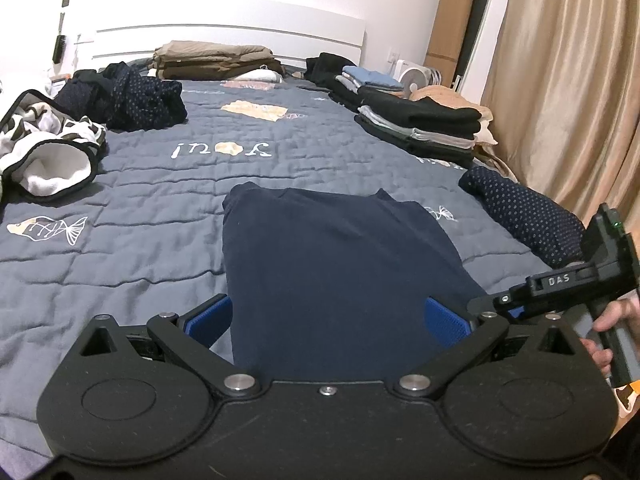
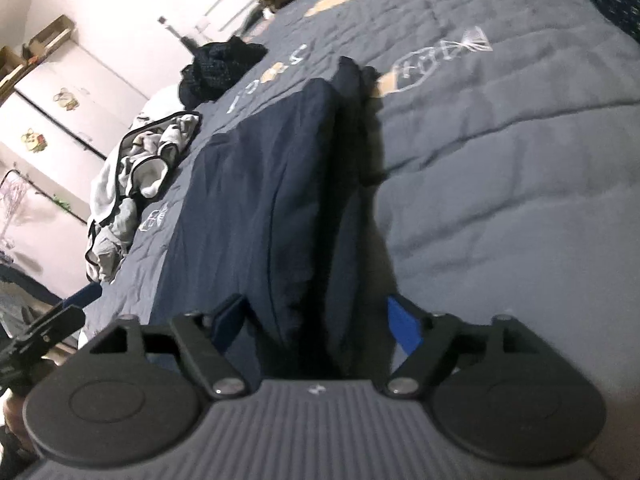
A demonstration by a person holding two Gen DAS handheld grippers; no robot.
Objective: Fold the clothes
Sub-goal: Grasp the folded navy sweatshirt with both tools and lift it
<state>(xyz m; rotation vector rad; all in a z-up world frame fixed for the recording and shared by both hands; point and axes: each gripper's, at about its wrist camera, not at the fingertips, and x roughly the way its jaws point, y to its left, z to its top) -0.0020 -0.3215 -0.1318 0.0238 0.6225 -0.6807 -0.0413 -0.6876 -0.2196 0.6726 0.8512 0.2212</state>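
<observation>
Between left claw (image 1: 328,320) fingers: navy garment (image 1: 332,252)

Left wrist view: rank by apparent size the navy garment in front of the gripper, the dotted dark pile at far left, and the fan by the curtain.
1. Navy garment, though nearness to the camera inflates it.
2. Dotted dark pile.
3. Fan, farthest and partly hidden.
</observation>
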